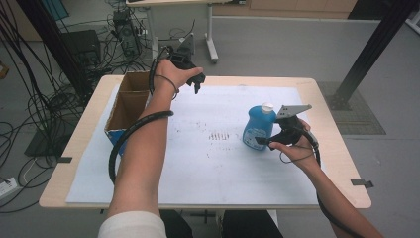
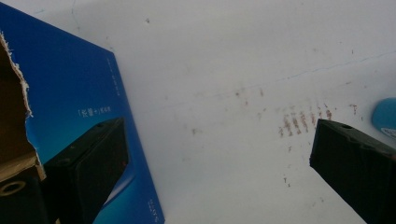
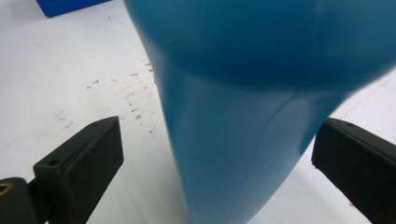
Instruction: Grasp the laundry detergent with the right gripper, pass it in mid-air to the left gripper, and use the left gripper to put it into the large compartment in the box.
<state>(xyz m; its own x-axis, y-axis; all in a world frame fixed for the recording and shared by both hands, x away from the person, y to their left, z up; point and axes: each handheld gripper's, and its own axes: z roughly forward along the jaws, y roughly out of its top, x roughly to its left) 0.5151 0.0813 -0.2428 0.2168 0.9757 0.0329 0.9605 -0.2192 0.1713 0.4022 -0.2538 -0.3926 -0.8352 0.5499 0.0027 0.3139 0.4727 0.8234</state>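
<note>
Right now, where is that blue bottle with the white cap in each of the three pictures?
High view: the blue bottle stands upright right of centre on the white sheet, beside the right hand-held gripper.
Left gripper view: a blue sliver at the right edge.
Right gripper view: its body looms close between the open jaws.
Shared landmark: the brown smudge marks.

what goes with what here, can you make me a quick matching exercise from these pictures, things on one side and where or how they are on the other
Things:
1. blue bottle
2. cardboard box
3. left gripper
4. right gripper

States:
A. open, raised near the table's far edge
B. at the table's left side, top open
C. upright, white cap on
D. open, jaws either side of the bottle

Pairs: 1-C, 2-B, 3-A, 4-D
</note>
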